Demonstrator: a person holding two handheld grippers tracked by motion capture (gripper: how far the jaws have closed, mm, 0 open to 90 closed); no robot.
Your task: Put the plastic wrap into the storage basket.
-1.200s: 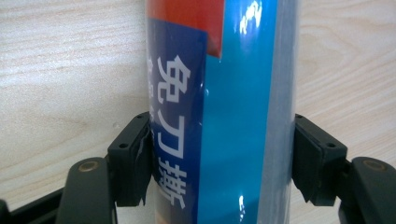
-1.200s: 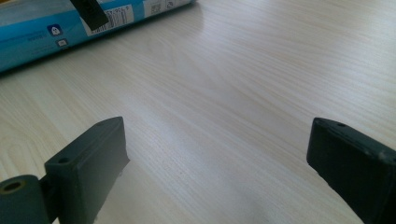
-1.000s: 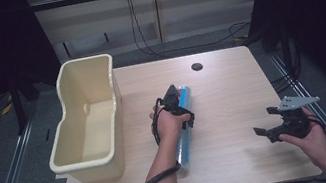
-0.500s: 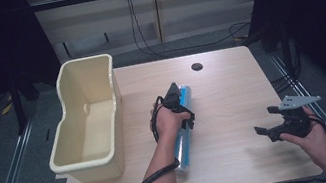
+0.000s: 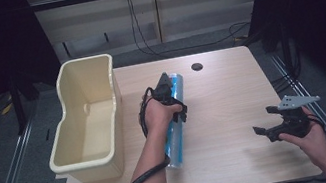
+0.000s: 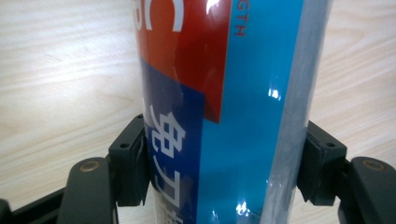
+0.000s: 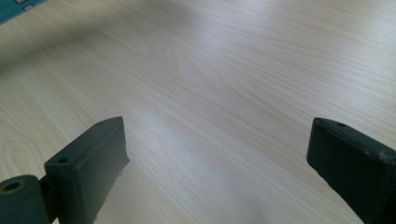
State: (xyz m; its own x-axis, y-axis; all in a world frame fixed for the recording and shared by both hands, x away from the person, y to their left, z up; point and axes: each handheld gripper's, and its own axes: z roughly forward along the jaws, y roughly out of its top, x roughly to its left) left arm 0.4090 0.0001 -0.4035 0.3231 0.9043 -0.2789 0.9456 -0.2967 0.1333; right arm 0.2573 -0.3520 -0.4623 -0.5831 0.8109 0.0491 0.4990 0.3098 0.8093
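A long blue roll in shiny wrap, with red and dark blue label panels, lies lengthways in the middle of the wooden table. My left gripper comes down on the roll's far half and is shut on it. In the left gripper view both pads press against the roll's sides around my left gripper. My right gripper hovers low at the table's right front, open, with bare wood between its jaws.
A deep cream plastic basin stands at the table's left edge, a short way left of the roll. A dark round cable hole sits near the far edge. Cables trail on the floor behind the table.
My left hand has risen a little with the roll gripped, and the roll's far end has lifted slightly. The right hand has stayed put.
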